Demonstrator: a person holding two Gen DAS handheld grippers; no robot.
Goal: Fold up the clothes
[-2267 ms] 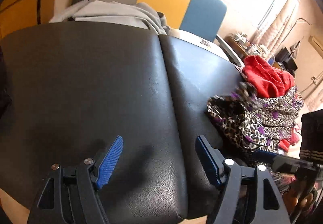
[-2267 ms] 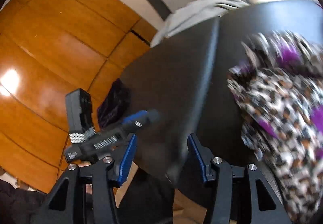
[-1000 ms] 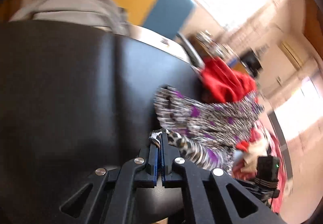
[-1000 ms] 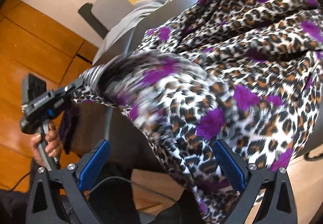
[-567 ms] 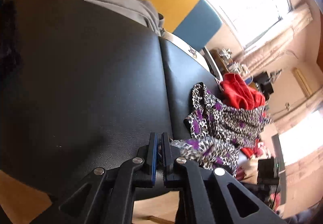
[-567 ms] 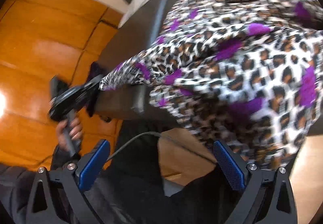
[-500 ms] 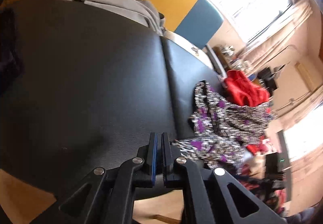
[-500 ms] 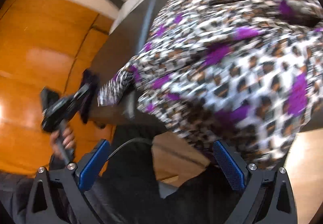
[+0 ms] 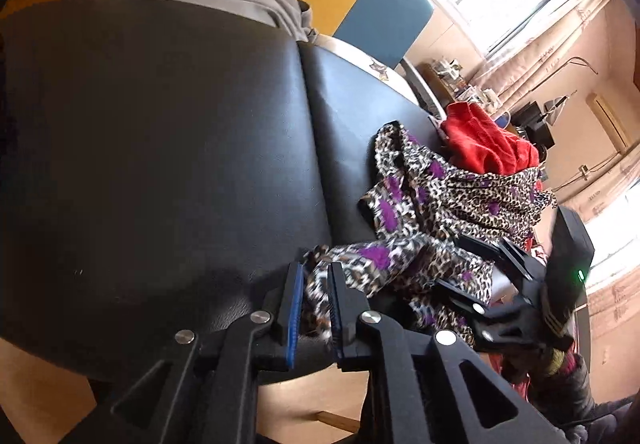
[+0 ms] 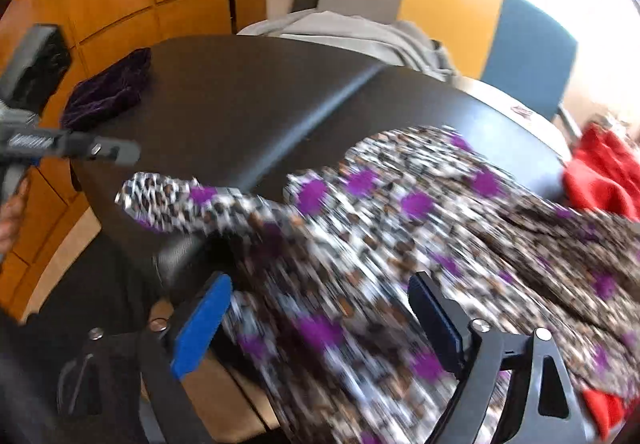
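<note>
My left gripper (image 9: 313, 298), wide open and empty 2.3 s ago, now pinches the leopard-print garment (image 9: 440, 204) at the black padded bench's (image 9: 160, 144) near edge, dragging it out for folding, while my right gripper (image 10: 320, 320) gapes empty over it.

The left gripper (image 9: 313, 298) sits at the lower centre of the left wrist view, its 2 blue-padded jaws drawn close together with only a narrow gap, pinching a fold of the leopard-print garment (image 9: 436, 200). The right gripper (image 10: 320, 318) fills the bottom of the right wrist view with its 2 jaws spread wide apart, the cloth lying between them but not clamped. At the far left edge of the right wrist view, a hand (image 10: 10, 212) grips the left tool's handle.
</note>
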